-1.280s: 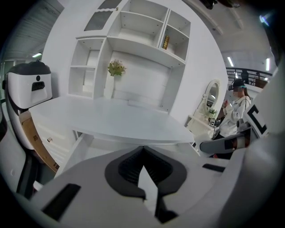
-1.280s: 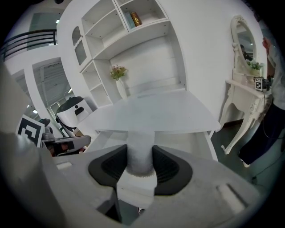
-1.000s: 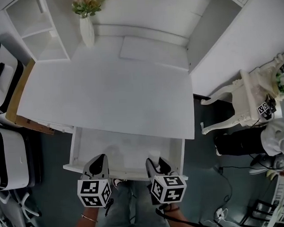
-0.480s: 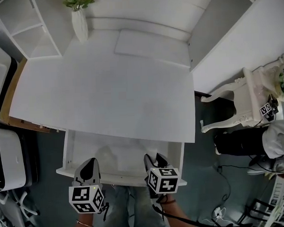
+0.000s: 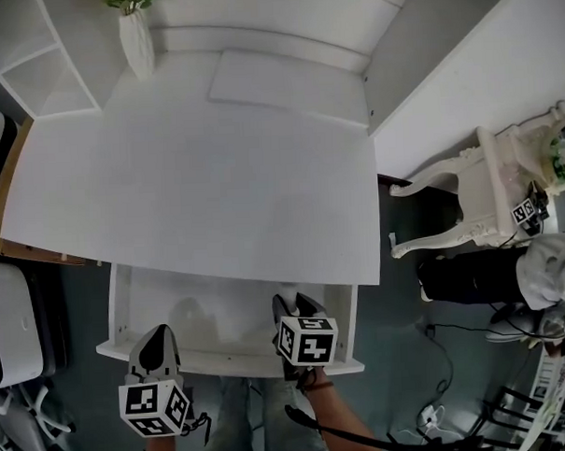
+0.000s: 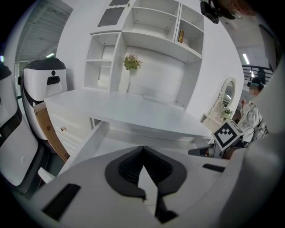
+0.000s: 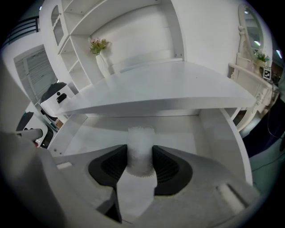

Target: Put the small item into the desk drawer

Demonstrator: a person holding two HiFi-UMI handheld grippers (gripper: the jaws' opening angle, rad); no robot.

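The right gripper has its jaws closed on a small white cylinder, a rough-surfaced item that stands upright between the dark pads and rises above them. In the head view this gripper sits at the lower centre of the frame, over the right part of the open drawer, so the item is held above the drawer's inside; whether it touches the drawer floor cannot be told. The left gripper has its jaws pressed together with nothing between them, and in the head view it lies at the lower left, by the left end of the drawer's front edge, well apart from the right one. The drawer is pulled out from under the white desk top, which fills the middle of the frame. At the upper left of the desk stands a white vase with a green plant, beside white shelves. A white carved stool stands at the right edge.
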